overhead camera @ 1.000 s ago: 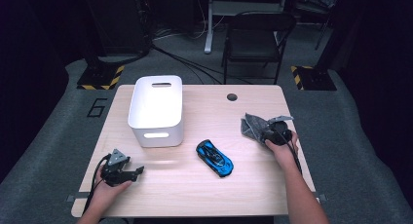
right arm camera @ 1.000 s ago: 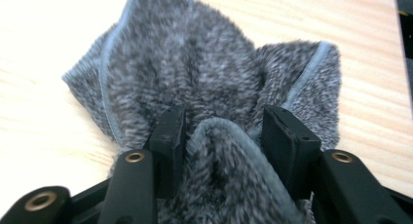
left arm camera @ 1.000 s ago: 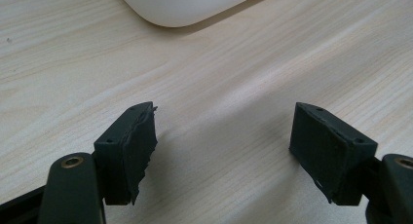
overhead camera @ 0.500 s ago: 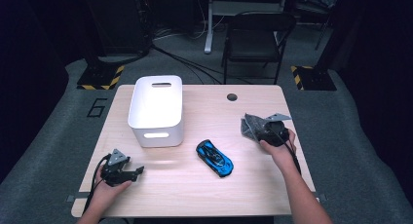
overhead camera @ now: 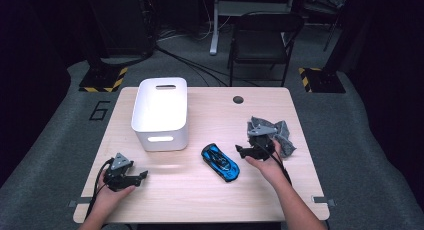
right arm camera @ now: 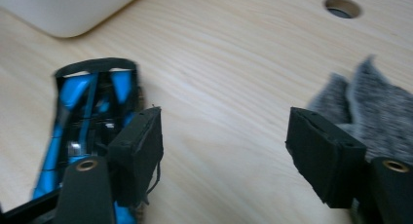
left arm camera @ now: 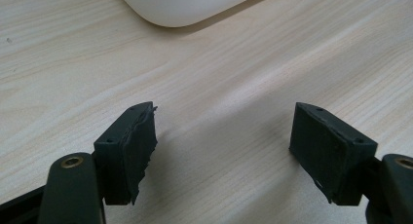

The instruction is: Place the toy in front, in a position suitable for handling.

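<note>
Between the blue toy car (overhead camera: 220, 162) and the grey cloth (overhead camera: 272, 132), the right gripper (right arm camera: 224, 153) has just been opening; its 2 jaws stand wide with nothing between them. Near the table's front-left edge, the left gripper (left arm camera: 224, 146) stands open and empty.

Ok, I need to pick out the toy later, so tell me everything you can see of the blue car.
The blue car is a small glossy toy sports car, bright blue with black windows and trim, plastic by its look. It sits on its wheels on the wooden table, lying diagonally between the white bin and the right gripper. Nothing grips it: the right gripper's jaws stand open beside it, one jaw close to its side.
</note>
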{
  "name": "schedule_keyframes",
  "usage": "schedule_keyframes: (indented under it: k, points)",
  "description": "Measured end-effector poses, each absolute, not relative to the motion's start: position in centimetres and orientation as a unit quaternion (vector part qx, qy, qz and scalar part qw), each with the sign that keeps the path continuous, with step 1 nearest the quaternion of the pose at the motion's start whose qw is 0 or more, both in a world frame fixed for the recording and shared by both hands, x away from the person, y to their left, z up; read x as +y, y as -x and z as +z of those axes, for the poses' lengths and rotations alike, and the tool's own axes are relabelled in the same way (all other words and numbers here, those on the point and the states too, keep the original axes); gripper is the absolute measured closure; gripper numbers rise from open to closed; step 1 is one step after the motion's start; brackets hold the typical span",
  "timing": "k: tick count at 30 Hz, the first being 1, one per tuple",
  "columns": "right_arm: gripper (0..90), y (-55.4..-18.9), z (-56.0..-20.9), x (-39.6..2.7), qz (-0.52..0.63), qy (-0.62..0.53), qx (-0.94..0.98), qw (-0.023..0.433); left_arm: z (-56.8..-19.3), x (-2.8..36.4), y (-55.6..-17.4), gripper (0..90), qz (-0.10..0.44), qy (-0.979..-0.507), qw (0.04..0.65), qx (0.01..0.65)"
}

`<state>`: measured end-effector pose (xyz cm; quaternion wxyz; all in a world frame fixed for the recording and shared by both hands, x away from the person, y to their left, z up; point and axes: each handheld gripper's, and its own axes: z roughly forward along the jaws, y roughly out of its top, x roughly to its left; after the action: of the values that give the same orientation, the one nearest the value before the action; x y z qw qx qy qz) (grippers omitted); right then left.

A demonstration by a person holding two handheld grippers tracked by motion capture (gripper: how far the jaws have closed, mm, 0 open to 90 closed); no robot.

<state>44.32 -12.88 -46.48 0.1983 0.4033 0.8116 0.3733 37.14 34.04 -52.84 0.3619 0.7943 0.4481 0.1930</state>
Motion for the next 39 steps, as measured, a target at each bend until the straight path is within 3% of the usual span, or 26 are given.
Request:
schedule_keyframes:
  k: [13,39]
  points:
    - [21.0,-42.6,-49.0,-8.4,0.379,-0.361,0.842,0.131,-52.8,34.1,-37.2,24.8,0.195,-0.796,0.360,0.446]
    - [20.9,-41.8,-51.2,-6.5,0.353,-0.340,0.861,0.137,-52.8,34.1,-37.2,24.7,0.193,-0.795,0.362,0.447]
